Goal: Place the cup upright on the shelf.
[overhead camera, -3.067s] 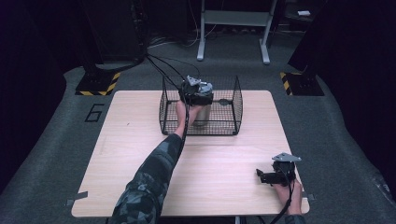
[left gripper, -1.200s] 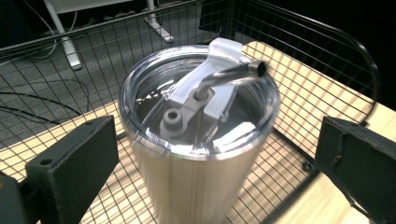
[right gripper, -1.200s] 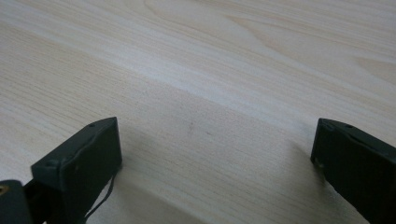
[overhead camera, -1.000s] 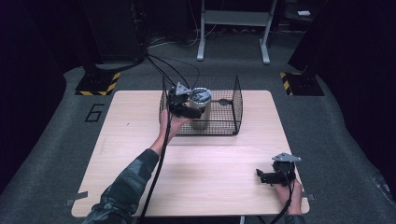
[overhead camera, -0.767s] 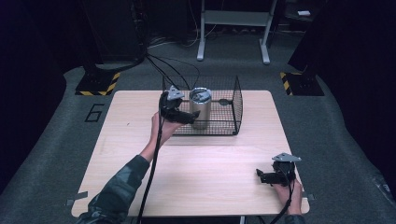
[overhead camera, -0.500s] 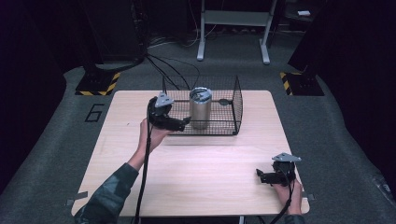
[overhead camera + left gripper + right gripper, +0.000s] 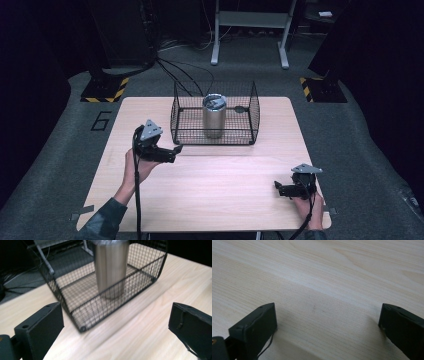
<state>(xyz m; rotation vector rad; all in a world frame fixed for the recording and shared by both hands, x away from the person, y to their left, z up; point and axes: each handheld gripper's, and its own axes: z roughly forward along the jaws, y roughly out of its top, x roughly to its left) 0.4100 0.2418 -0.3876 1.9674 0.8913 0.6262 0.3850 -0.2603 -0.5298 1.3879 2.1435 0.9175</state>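
Observation:
A steel tumbler (image 7: 214, 116) with a lid stands upright inside a black wire basket (image 7: 181, 131) at the back middle of the wooden table (image 7: 215, 180). My left gripper (image 7: 175, 150) hovers open and empty just off the basket's front left corner, jaws pointing toward it. In the left gripper view the tumbler (image 7: 111, 267) and basket (image 7: 75, 312) lie beyond my left gripper (image 7: 117, 325), slightly blurred. My right gripper (image 7: 277, 189) rests open near the table's front right corner, and the right gripper view has my right gripper (image 7: 327, 327) over bare wood.
Beyond the table's far edge, cables (image 7: 175, 70) run across the dark floor toward a metal stand (image 7: 250, 30). Yellow and black striped blocks (image 7: 105, 92) sit on the floor at both back corners. The table's front half is bare wood.
My left gripper let go of the tumbler, leaving it upright in the basket, and drew back to the front left. The right gripper stayed put.

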